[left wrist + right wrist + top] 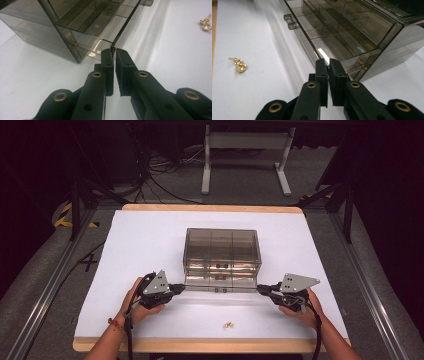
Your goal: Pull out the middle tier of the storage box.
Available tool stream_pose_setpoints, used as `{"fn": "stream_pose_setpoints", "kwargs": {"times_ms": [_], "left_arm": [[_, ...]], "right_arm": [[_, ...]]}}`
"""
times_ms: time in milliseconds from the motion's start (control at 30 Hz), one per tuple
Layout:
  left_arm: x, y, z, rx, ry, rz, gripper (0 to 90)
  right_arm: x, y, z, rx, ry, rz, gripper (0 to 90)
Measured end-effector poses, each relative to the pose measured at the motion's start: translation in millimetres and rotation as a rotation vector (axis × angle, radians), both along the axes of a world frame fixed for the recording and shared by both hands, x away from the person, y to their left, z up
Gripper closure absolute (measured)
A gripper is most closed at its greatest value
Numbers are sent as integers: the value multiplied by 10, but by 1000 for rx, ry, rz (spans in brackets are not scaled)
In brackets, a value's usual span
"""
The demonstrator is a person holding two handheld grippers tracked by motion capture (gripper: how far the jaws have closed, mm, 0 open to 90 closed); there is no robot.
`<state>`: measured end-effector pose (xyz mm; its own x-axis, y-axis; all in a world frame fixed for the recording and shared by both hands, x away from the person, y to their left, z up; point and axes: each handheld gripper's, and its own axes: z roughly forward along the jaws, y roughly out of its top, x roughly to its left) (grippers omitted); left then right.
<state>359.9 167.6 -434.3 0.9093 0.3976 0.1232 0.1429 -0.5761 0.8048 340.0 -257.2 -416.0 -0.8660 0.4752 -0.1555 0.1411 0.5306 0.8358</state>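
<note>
- Two hand-held grippers are in my hands, one at each end of the pulled-out bottom drawer (220, 285) of a smoky clear organiser box (222, 251) that sits mid-desk.
- My left hand-held gripper (179, 287) lies at about 8 o'clock from the box, jaws pointing toward 3 o'clock. In the left gripper view (114, 53) its jaws are clamped on the thin front wall of the drawer at the left corner, with the wall's edge running between the pads.
- My left hand (142, 301) wraps the gripper body from below, resting on the white desk (125, 245).
- The drawer stands out toward me from the box front, its divided compartments showing through the clear plastic in both gripper views (342, 42).
- Two small knobs (290, 22) stick out from the drawer front near its middle.
- A small gold earring piece (228, 324) lies loose on the desk at 6 o'clock from the box, well apart from the drawer and between my hands.
- My right hand-held gripper (261, 289) lies at about 4 o'clock from the box, jaws pointing toward 9 o'clock. In the right gripper view (328, 62) it is closed on the drawer's front wall at the right corner.
- My right hand (302, 306) holds that gripper from behind.
</note>
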Motion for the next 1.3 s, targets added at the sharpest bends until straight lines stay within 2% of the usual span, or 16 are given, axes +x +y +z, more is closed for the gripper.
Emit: {"fn": "stream_pose_setpoints", "kwargs": {"times_ms": [600,933,1100,1300], "left_arm": [[-46,6,15,38,-6,-36,847],[-50,3,13,38,-5,-40,837],[-55,7,22,34,-12,-40,821],[-41,64,42,20,-17,-13,780]], "right_arm": [[-48,11,22,-25,13,36,874],[-49,12,22,-27,11,35,870],[-48,16,30,-28,6,29,841],[-55,-15,72,-12,-4,19,836]]}}
